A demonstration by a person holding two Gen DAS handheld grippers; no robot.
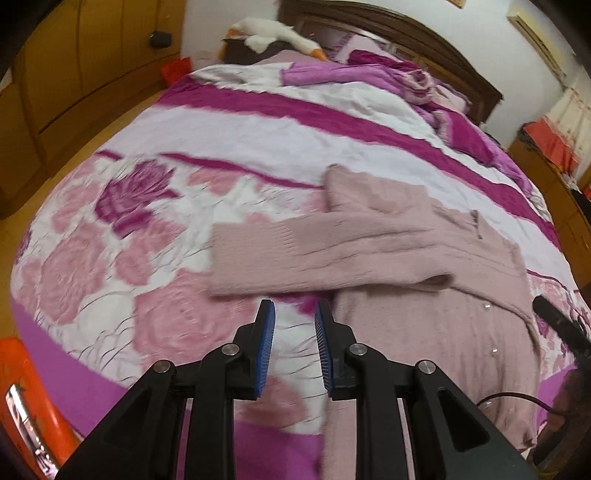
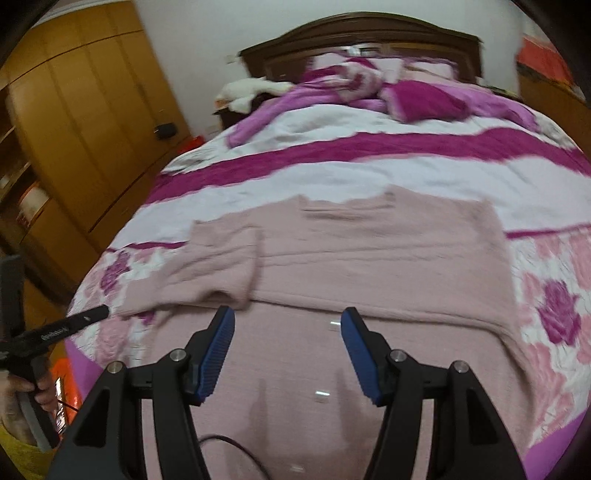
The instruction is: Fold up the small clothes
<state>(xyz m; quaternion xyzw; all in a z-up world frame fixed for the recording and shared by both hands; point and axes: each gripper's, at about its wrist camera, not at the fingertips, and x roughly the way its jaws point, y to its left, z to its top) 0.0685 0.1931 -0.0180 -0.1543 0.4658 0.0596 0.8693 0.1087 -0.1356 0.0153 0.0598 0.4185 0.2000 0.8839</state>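
- The pale pink fuzzy knit cardigan (image 2: 369, 258) lies spread on the quilted floral bedspread in pink, white and magenta (image 1: 147, 258), hem toward us, neckline toward the dark wooden headboard (image 2: 369, 33).
- One sleeve (image 1: 295, 254) is laid across the body; its ribbed cuff overhangs the garment's side edge onto the bedspread.
- In its own view, the left gripper (image 1: 294, 314) shows a gap between the blue pads, with nothing held. It hangs above the bedspread just beside the cardigan's edge.
- The right gripper (image 2: 288, 321) stands with its jaws wide apart and empty, over the lower body of the cardigan.
- Risk: we judge the fuzzy knit clings to ribbed pads, so a shallow pinch may drag only the top layer and undo the sleeve fold.
- Risk: uneven lifting at the hem would skew the fold line.
- Risk: the soft bedspread may be pinched along with the cardigan.
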